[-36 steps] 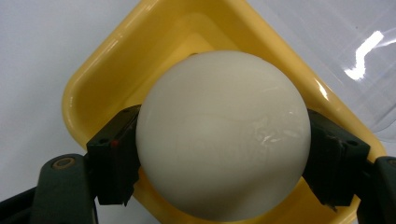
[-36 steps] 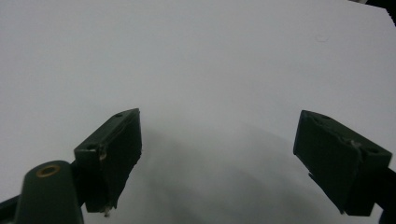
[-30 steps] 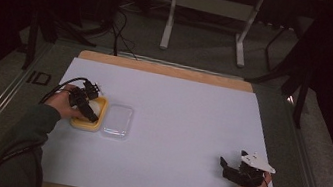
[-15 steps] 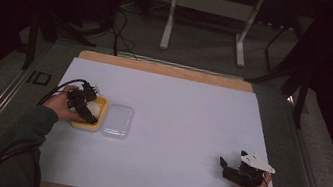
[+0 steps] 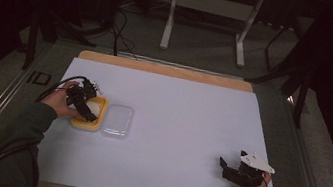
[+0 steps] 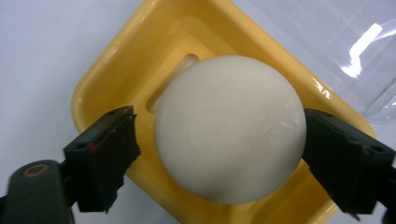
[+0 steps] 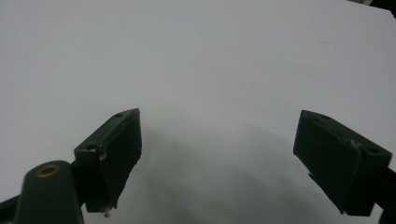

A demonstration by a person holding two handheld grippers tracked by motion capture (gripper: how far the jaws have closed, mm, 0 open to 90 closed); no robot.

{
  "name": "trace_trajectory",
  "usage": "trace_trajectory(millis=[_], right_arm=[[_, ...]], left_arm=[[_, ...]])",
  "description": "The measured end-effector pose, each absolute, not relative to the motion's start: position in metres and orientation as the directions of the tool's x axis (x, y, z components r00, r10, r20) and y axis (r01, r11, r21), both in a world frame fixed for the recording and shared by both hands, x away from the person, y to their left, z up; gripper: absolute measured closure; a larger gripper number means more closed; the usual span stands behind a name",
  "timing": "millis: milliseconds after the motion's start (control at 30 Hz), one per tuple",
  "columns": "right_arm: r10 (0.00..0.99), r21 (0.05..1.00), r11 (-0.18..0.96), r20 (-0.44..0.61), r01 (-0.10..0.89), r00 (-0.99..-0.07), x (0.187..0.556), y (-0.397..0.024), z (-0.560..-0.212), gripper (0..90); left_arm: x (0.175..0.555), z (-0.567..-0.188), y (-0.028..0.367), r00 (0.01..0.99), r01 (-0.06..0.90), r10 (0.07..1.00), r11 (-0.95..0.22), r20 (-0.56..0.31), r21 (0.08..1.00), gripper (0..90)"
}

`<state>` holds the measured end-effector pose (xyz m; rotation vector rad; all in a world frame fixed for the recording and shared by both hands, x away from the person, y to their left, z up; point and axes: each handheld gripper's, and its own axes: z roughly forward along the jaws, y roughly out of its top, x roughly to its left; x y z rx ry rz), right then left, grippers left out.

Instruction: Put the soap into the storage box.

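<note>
High view, table: we see a white sheet over a wooden board, with our forearms coming in from six o'clock.
High view, left gripper: our left gripper sits at about nine o'clock on the sheet, tipped down over the yellow tray.
High view, lid: a clear lid lies flat just beside the tray, on its three o'clock side, and looks to be touching it, though it is hard to tell at this distance.
High view, right gripper: our right gripper rests near five o'clock, well apart from the tray, its grey plate on top.
Left gripper view, egg: the white egg sits in the hollow of the yellow tray, between our two black jaws.
Left gripper view, jaws: they have just been opening; the jaw at nine o'clock stands clear of the egg, while the one at three o'clock is right at its edge, and we cannot tell whether it touches.
Left gripper view, lid: the clear lid shows at two o'clock.
Right gripper view, jaws: they are spread wide with nothing between them, over the bare white sheet.
</note>
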<state>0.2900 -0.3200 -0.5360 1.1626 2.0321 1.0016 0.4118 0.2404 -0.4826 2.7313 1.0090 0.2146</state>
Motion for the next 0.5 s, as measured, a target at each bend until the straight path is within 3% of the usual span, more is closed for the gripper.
trace_trajectory(millis=[500], right_arm=[[0.886, 0.829, 0.336, -0.119, 0.446, -0.447, 0.290, -0.320, -0.536, 15.3]], left_arm=[[0.405, -0.466, 0.245, 0.753, 0.606, 0.654, -0.732, 0.070, 0.313, 10.2]])
